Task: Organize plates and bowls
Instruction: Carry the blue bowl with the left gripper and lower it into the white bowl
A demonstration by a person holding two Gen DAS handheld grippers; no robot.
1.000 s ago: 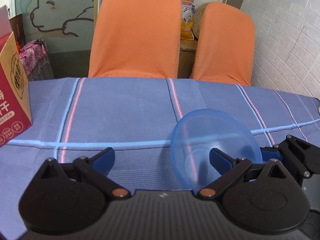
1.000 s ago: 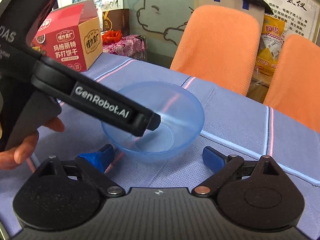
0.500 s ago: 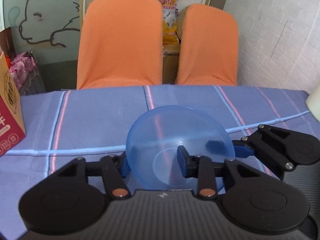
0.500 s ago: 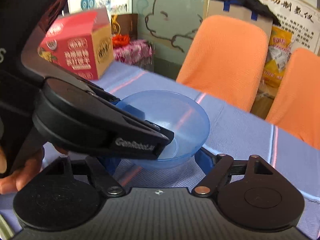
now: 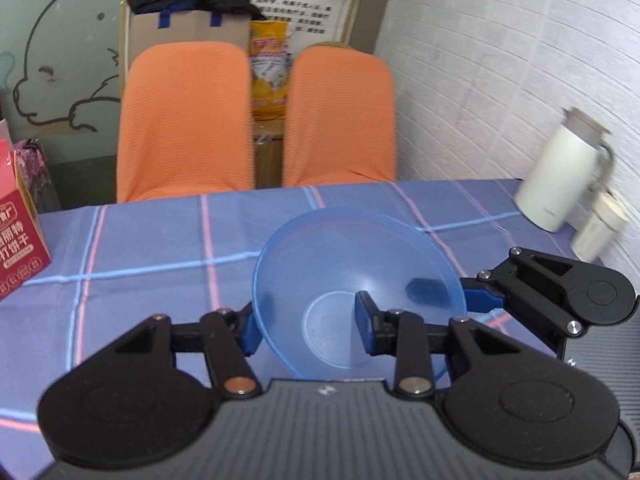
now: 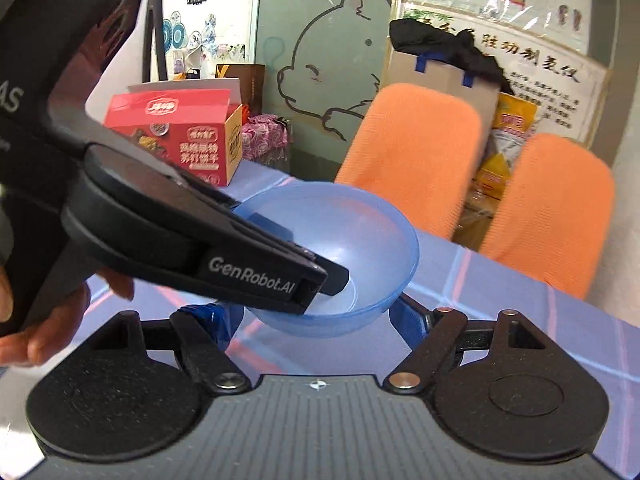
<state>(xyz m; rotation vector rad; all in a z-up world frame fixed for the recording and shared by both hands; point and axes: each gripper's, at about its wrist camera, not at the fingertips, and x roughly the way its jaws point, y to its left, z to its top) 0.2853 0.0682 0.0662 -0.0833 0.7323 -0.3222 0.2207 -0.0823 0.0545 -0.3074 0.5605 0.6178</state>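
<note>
A translucent blue bowl (image 5: 352, 264) hangs tilted just above the blue striped tablecloth (image 5: 140, 248). My left gripper (image 5: 306, 328) is shut on its near rim, one finger inside the bowl and one against the outer wall. In the right wrist view the same blue bowl (image 6: 352, 232) sits raised off the cloth with the left gripper's black finger (image 6: 256, 276) reaching into it. My right gripper (image 6: 308, 320) is open, its blue pads spread on either side below the bowl's base, holding nothing. A person's hand (image 6: 48, 320) grips the left tool.
A red cracker box (image 6: 180, 140) stands at the table's left. A white thermos jug (image 5: 560, 176) and a small white cup (image 5: 596, 232) stand at the right by the brick wall. Two orange chairs (image 5: 184, 120) line the far edge.
My left gripper moved onto the bowl, closed on its rim and raised it off the cloth. The right gripper stayed open beneath the bowl.
</note>
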